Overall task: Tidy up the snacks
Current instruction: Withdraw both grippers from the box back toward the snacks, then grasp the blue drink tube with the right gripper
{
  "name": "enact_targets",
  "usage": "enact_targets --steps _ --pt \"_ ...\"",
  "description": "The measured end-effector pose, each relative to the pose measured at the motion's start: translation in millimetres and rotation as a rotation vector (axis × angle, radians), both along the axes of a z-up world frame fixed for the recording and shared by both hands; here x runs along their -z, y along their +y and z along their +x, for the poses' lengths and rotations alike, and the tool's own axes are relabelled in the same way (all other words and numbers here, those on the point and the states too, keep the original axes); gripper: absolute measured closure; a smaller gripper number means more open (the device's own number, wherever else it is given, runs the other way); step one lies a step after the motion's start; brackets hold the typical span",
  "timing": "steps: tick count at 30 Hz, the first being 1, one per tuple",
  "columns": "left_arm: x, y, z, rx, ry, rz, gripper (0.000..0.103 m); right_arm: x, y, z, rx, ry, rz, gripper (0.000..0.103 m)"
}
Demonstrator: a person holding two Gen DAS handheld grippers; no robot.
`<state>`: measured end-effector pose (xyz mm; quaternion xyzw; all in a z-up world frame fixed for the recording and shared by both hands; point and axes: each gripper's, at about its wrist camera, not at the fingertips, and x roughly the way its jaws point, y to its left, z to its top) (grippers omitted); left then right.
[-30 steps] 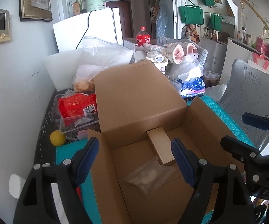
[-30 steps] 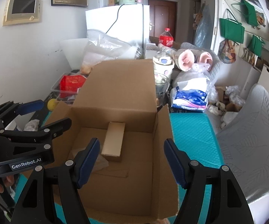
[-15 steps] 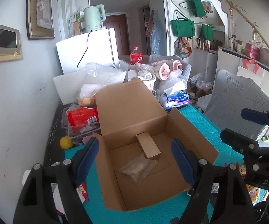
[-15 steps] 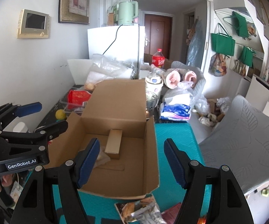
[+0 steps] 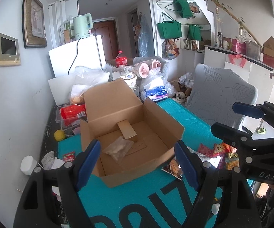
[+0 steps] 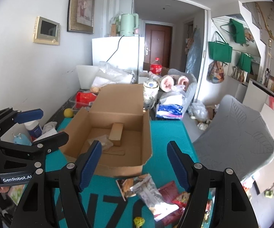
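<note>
An open cardboard box (image 5: 155, 127) (image 6: 146, 133) stands on the teal mat. Inside lie a small brown carton (image 5: 127, 132) (image 6: 116, 134) and a clear snack bag (image 5: 118, 148) (image 6: 100, 142). Loose snack packets (image 6: 148, 191) (image 5: 218, 153) lie on the mat in front of the box, to its right. My left gripper (image 5: 137, 161) hangs open in front of the box with nothing between its blue pads. My right gripper (image 6: 133, 163) is open too, empty, above the packets. Each gripper shows at the edge of the other's view.
Behind the box are a clear tub with a red packet (image 5: 72, 112), a yellow ball (image 5: 59, 134), plastic bags and a white fridge (image 5: 76, 57). A white bottle (image 5: 28, 165) and papers lie at the left. A grey chair (image 6: 237, 138) stands at the right.
Both grippers have pulled back and up from the box, still open. The box looks smaller now, and the mat with the loose packets in front of it has come into view.
</note>
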<state>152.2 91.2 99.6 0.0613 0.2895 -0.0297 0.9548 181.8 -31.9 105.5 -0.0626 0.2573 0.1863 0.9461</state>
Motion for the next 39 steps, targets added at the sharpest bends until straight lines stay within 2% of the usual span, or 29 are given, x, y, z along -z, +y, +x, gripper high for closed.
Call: enact_targets --steps 6,12,14,18,26,30,36,39 --pt "17.1 -20.5 -35.7 0.039 0.013 -0.002 0.023 26.7 -24.1 -35.3 0.034 0.034 0.017 0.031" --pt "43.4 -44.9 -64.4 0.067 0.030 0.057 0.023 55.7 -48.1 -61.5 0.066 0.059 0.025 0.031" --pt "53.4 -54.2 -71.8 0.093 0.039 0.078 0.023 64.5 -55.0 -66.8 0.076 0.068 0.020 0.031" --pt "68.1 -67.3 -83.6 0.172 0.050 0.054 0.023 84.8 -67.1 -77.1 0.080 0.088 0.041 0.031" --pt "95.9 -83.7 -88.3 0.195 0.091 0.013 0.023 118.4 -89.8 -93.5 0.140 0.127 0.044 0.031" --pt "109.9 -93.7 -92.9 0.191 0.087 0.046 0.023 132.1 -102.9 -100.9 0.180 0.132 0.046 0.031" --pt "134.2 -104.8 -84.4 0.212 0.167 0.009 0.023 152.0 -117.6 -107.5 0.183 0.154 0.029 0.031" --pt "145.8 -110.2 -82.0 0.222 0.194 0.001 0.023 158.7 -118.1 -112.4 0.169 0.136 0.002 0.027"
